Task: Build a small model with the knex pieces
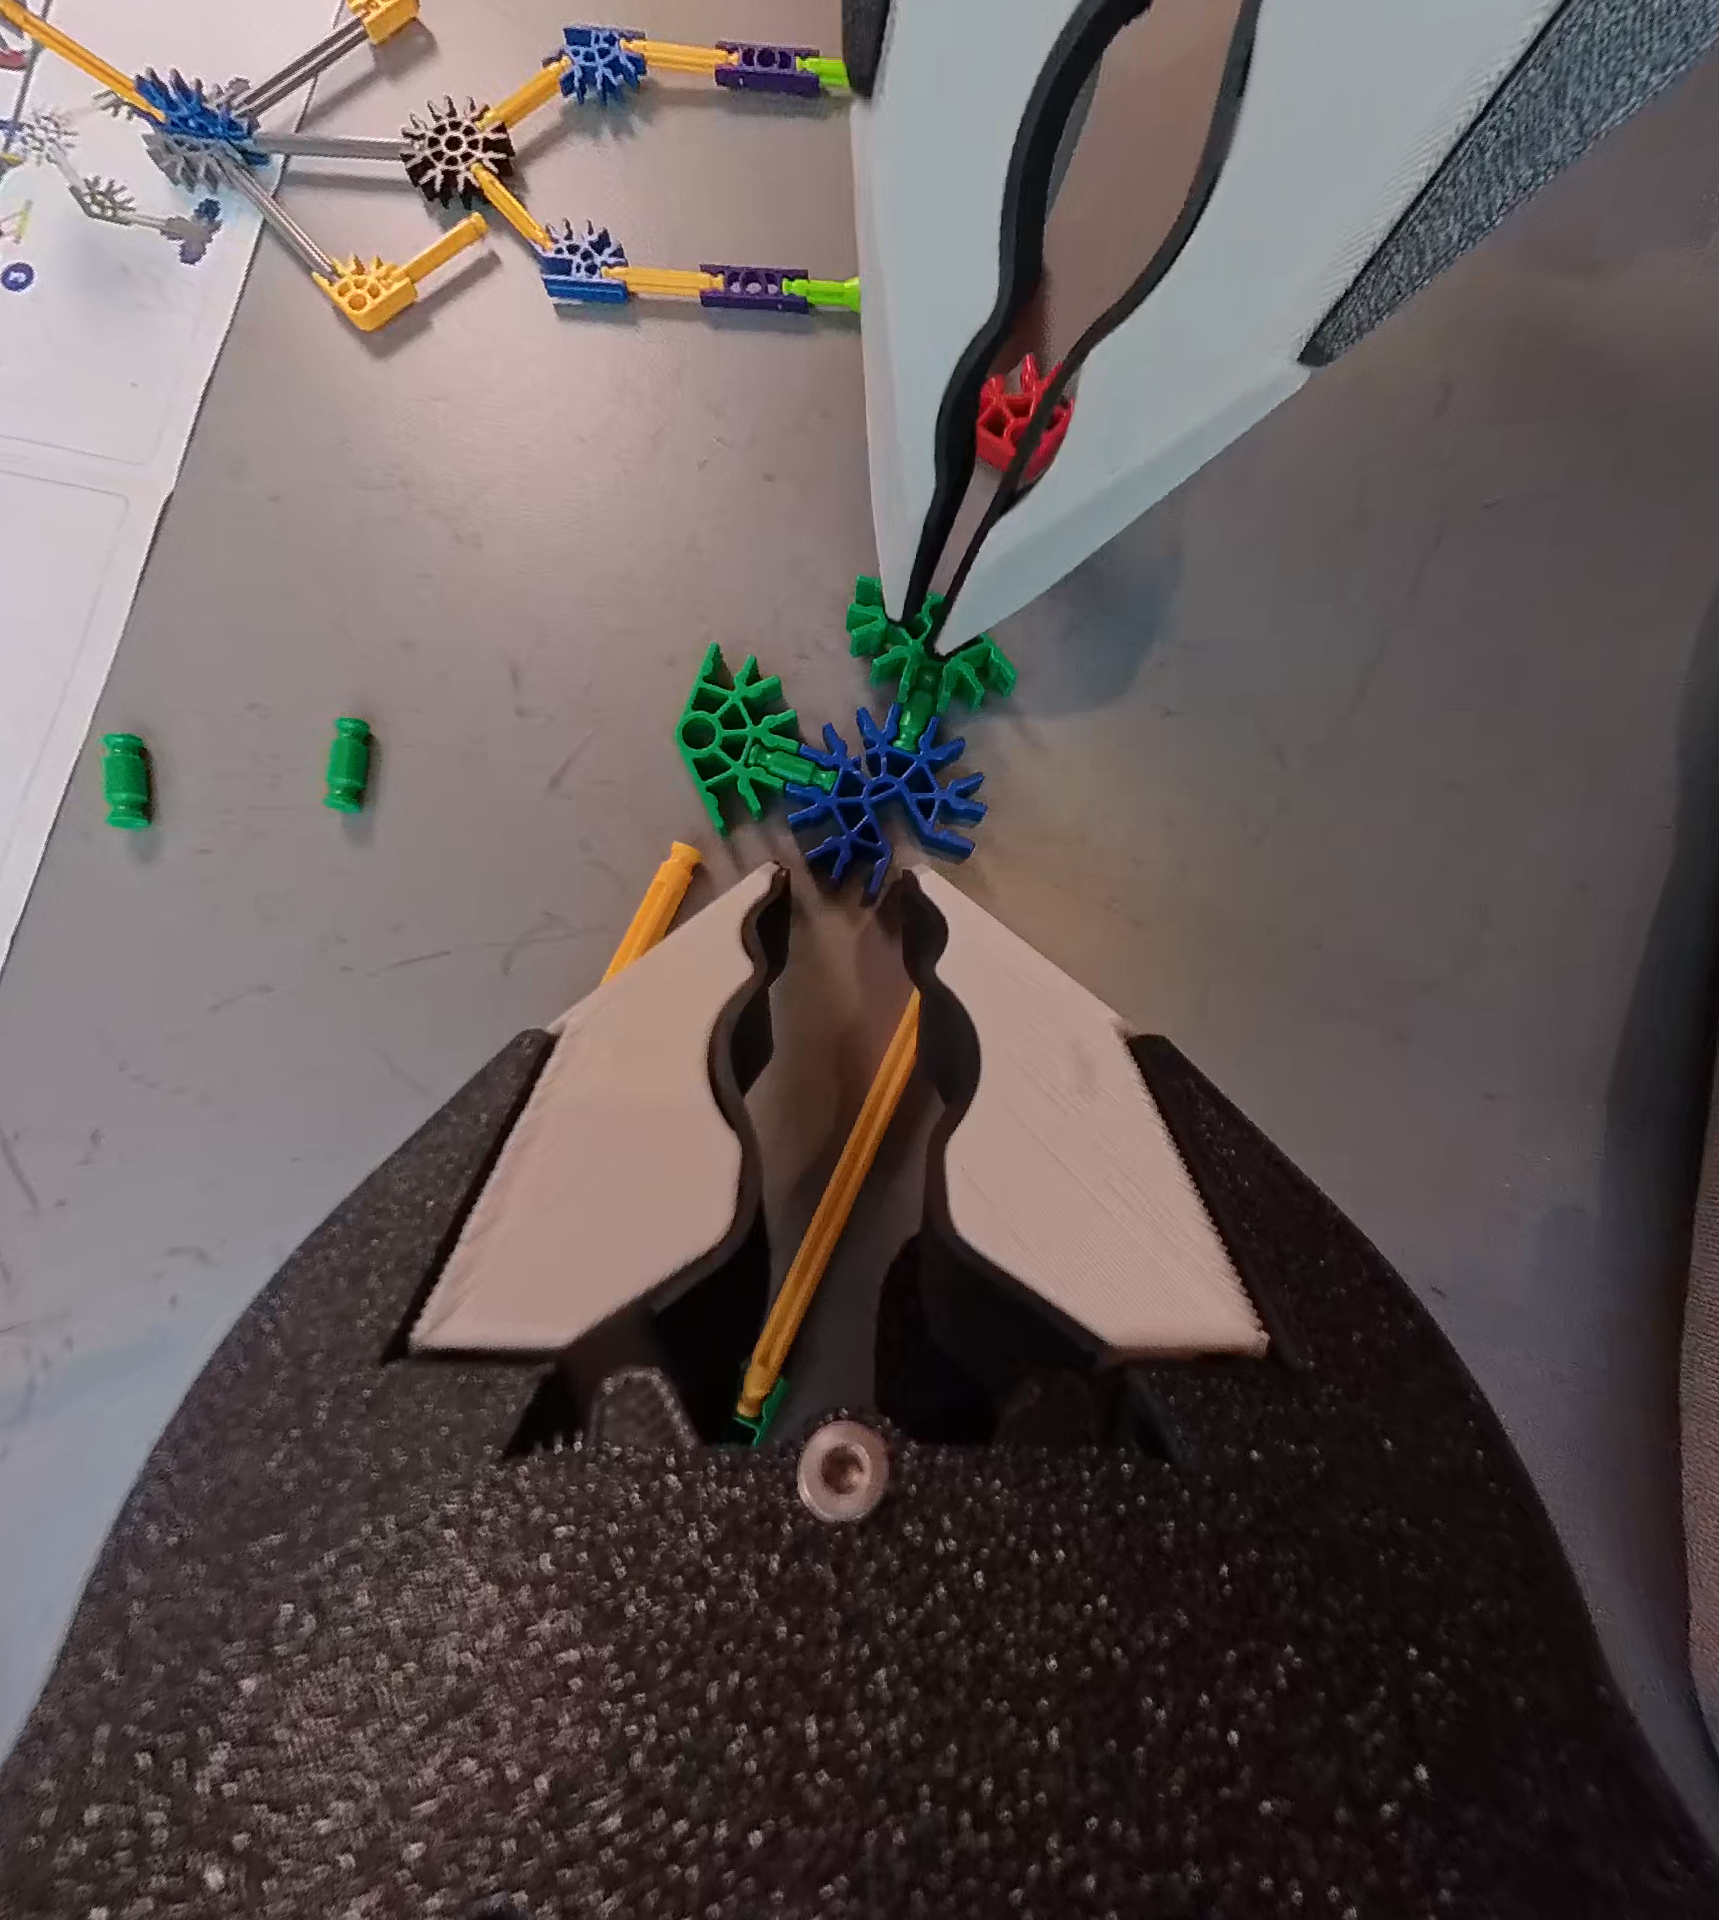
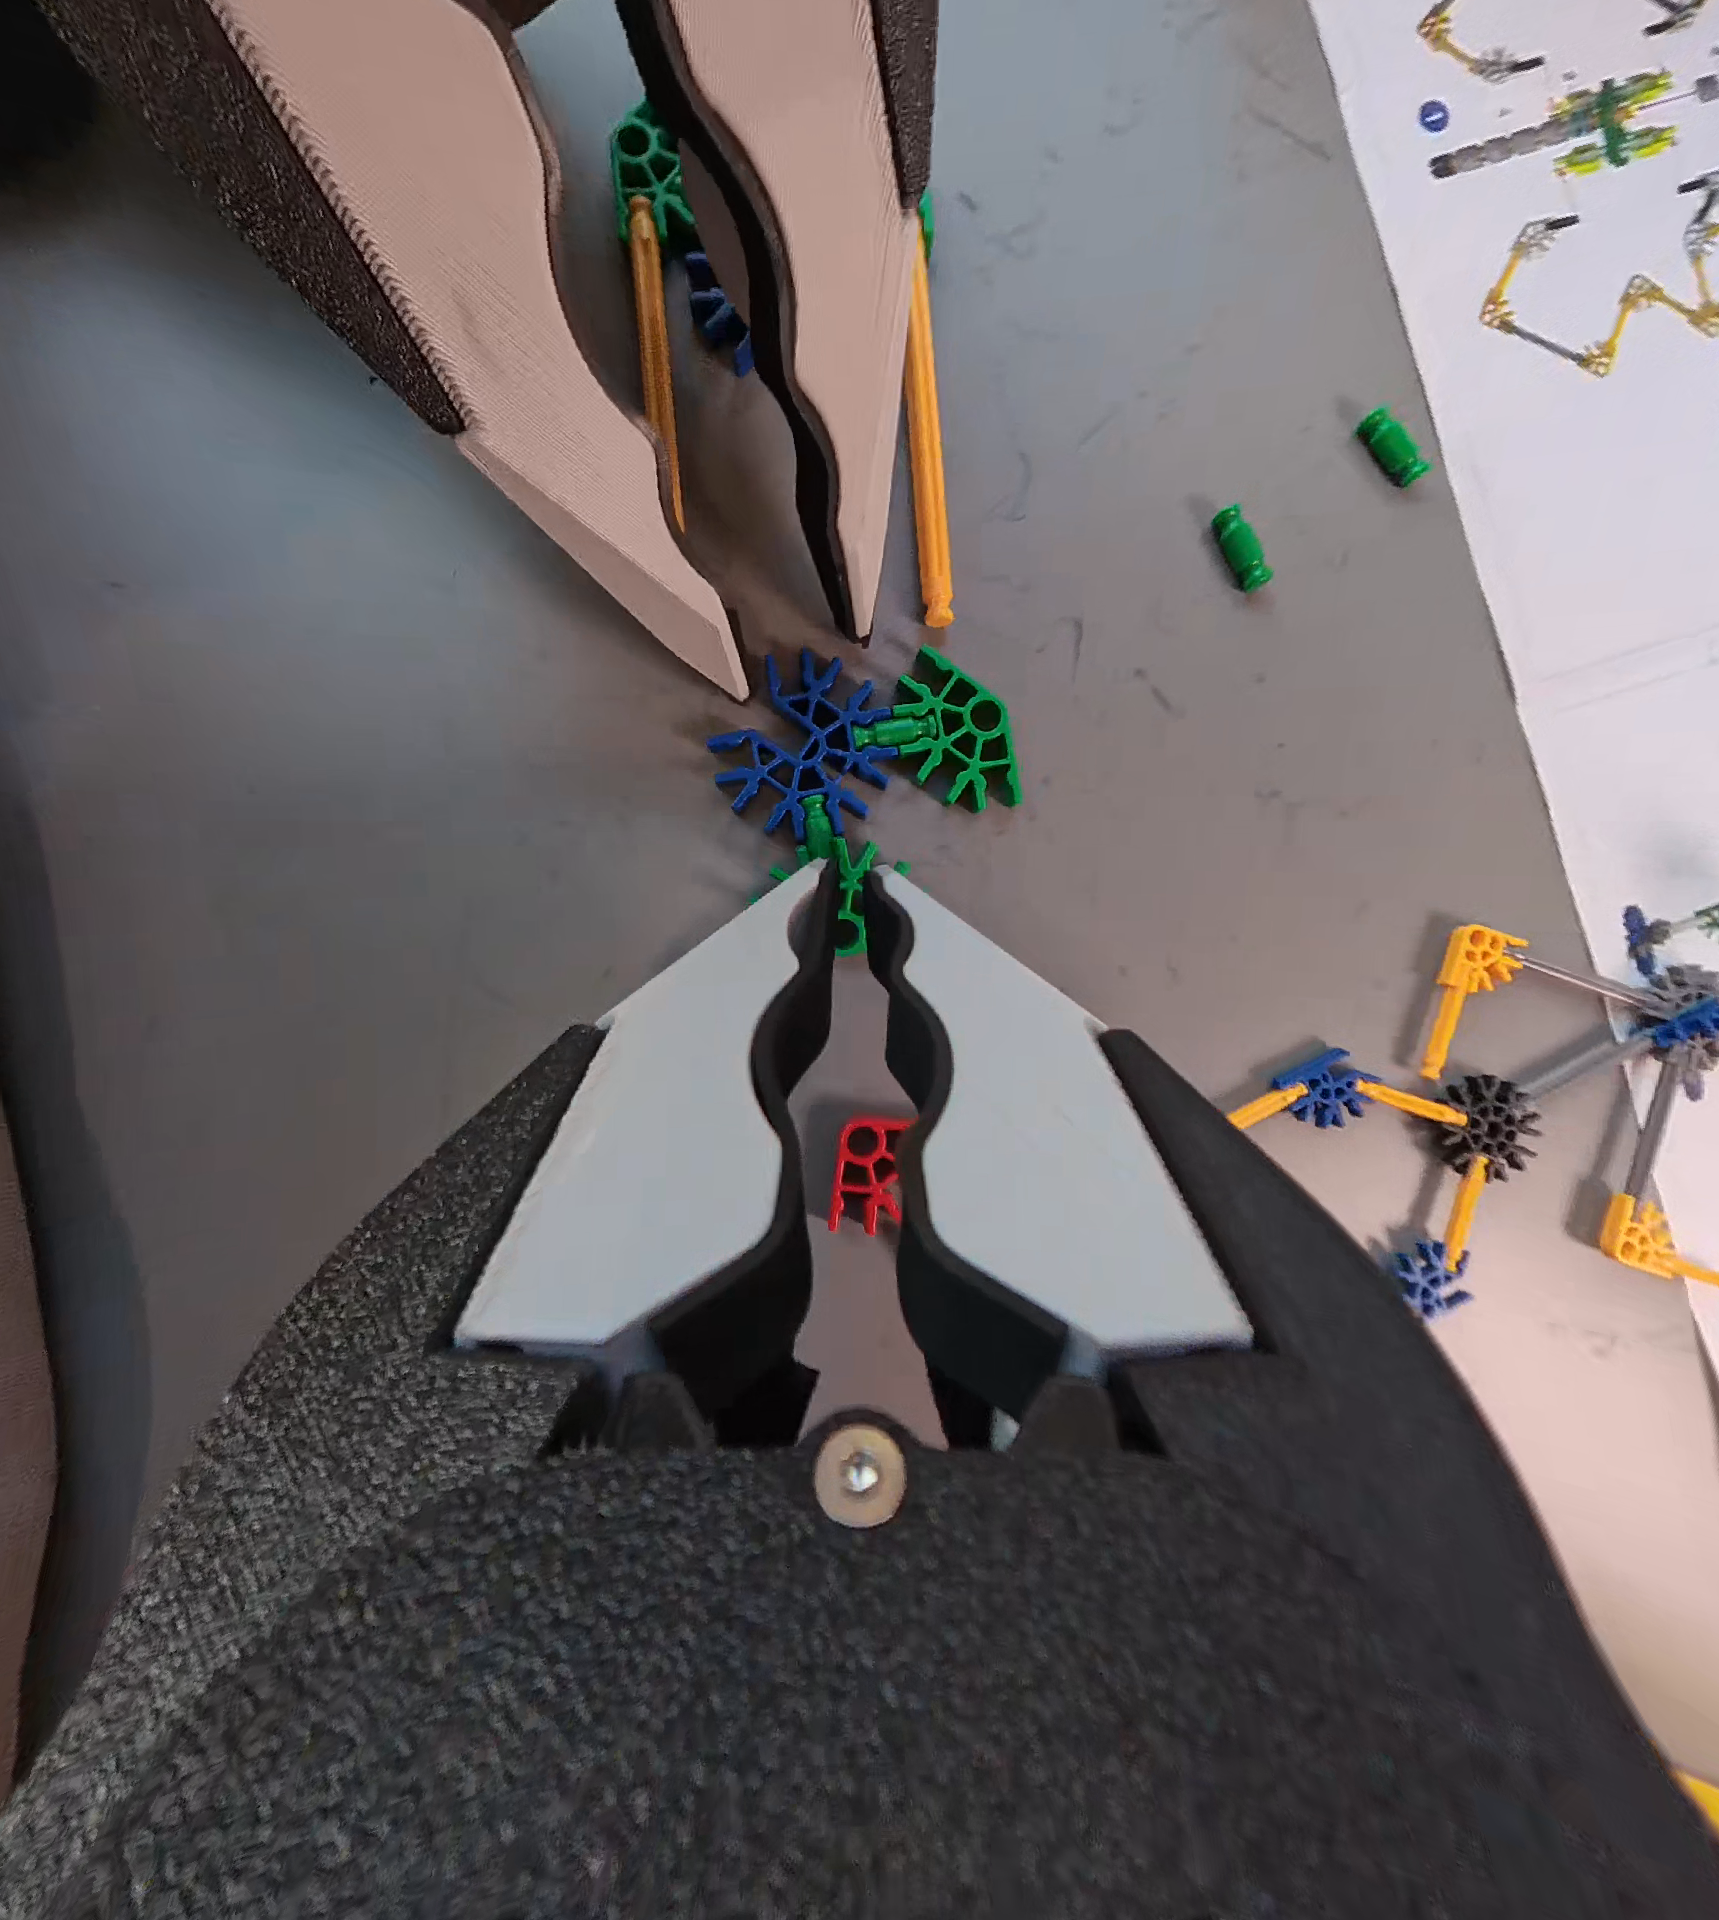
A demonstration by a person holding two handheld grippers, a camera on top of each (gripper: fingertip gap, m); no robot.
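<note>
Light: bright, even, from overhead.
Shadows: soft, short.
Focus: centre sharp; edges blurred.
Distortion: wide-angle bending at borders.

We seem to be at a hobby or lab work bench [image 1: 1354,831]: a scuffed grey surface strewn with plastic construction-toy pieces. At ten o'clock in the left wrist view lies a printed instruction sheet [image 1: 24,436] with coloured build diagrams, and at eleven o'clock a half-built rod-and-connector model [image 1: 450,145]. Two short green rods [image 1: 346,764] lie loose at nine o'clock.
</note>
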